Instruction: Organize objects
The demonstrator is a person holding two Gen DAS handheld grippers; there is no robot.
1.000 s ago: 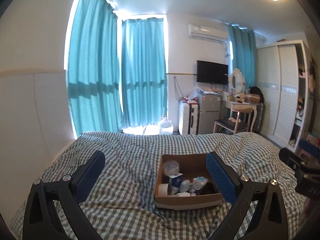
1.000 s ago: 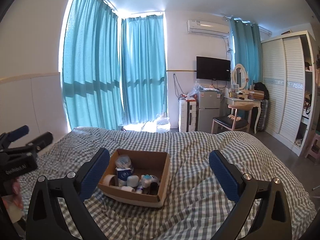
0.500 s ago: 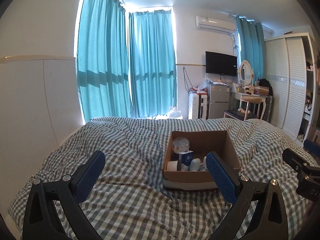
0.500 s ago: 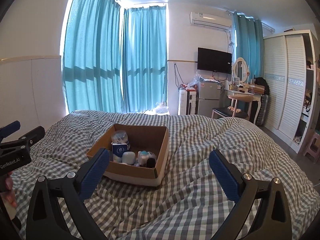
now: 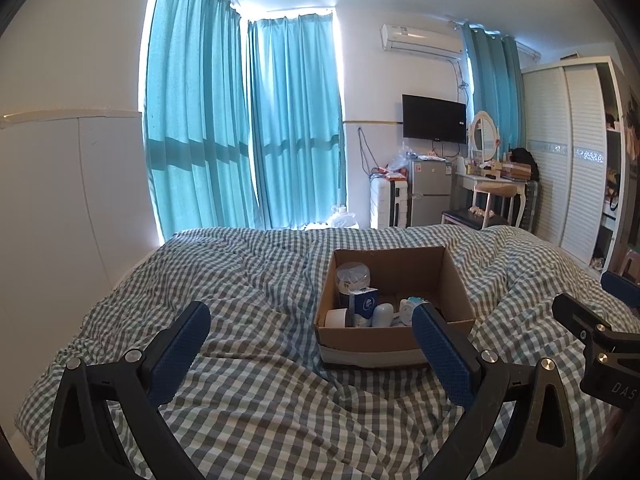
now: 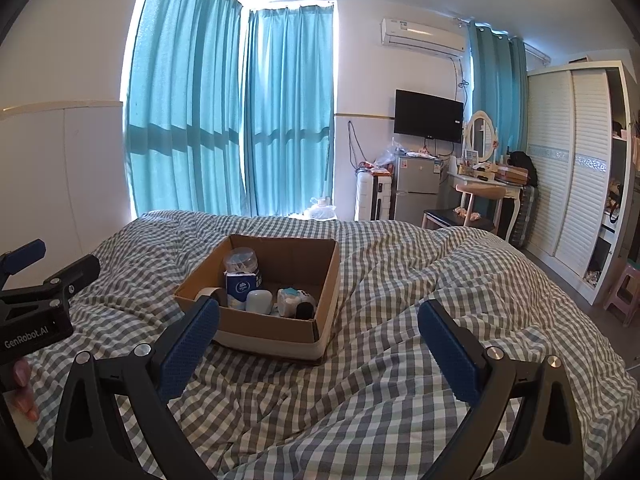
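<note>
An open cardboard box (image 5: pixel 456 280) (image 6: pixel 332 272) sits on the checked bed cover. It holds several small items: a clear round jar (image 5: pixel 352 276) (image 6: pixel 240 260), a blue and white carton (image 5: pixel 366 304) (image 6: pixel 240 290), a tape roll (image 5: pixel 335 317), a pale blue case (image 6: pixel 259 301) and a white toy (image 6: pixel 294 300). My left gripper (image 5: pixel 311 316) is open and empty, short of the box's near left side. My right gripper (image 6: pixel 318 314) is open and empty, with the box just beyond its left finger.
The checked bed cover (image 5: pixel 256 400) is rumpled, with a ridge right of the box (image 6: pixel 460 256). A white headboard wall (image 5: pixel 60 200) stands on the left. Beyond the bed are teal curtains (image 5: pixel 280 128), a small fridge (image 5: pixel 428 192), a dressing table (image 5: pixel 492 184) and a wardrobe (image 5: pixel 568 160).
Both grippers have tilted down and drawn nearer the bed, so the box sits larger and closer in both views. Both stay open and empty.
</note>
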